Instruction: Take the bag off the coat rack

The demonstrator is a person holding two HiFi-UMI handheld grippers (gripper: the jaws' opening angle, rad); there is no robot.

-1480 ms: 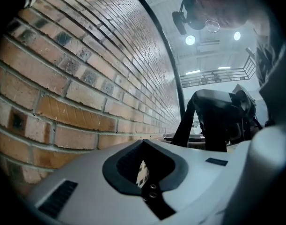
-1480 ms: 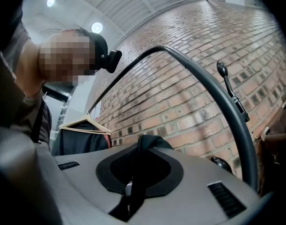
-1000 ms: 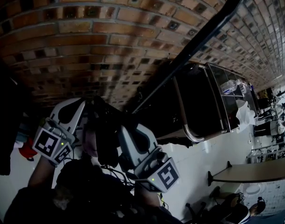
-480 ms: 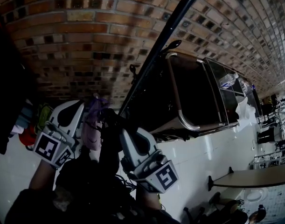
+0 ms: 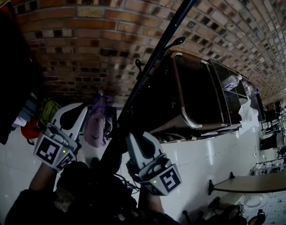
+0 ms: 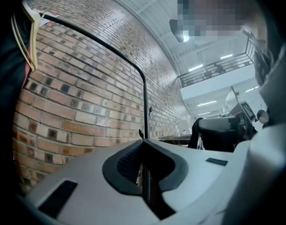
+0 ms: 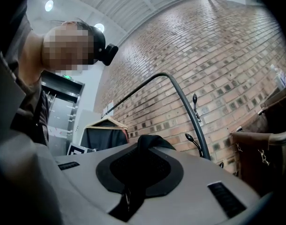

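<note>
Presently finds the right gripper (image 5: 130,137) clenched on the black strap (image 7: 150,144) of the bag (image 5: 110,156), the strap running up between both tools just beside the coat rack pole (image 5: 171,27). Finds the left gripper (image 5: 83,108) with jaws drawn together as well; cannot confirm whether any strap is nipped there. Notes a lilac pouch (image 5: 98,123) hanging just right of it. Places the bag low and near, at the person's front, mostly lost in shadow. Judges the step as the lift-away: sees the hooks (image 5: 176,42) bare, with no loop over them, though cannot rule out contact with the pole. Calls next for a pull toward the near side, keeping the strap off the pole and the hook tips. Records the limits: brick wall (image 5: 86,32) behind the rack, hanging clothes (image 5: 11,88) at far left, dark chair (image 5: 194,93) with a metal frame just right of the pole. Records open room over the white floor (image 5: 213,149) at near right.
</note>
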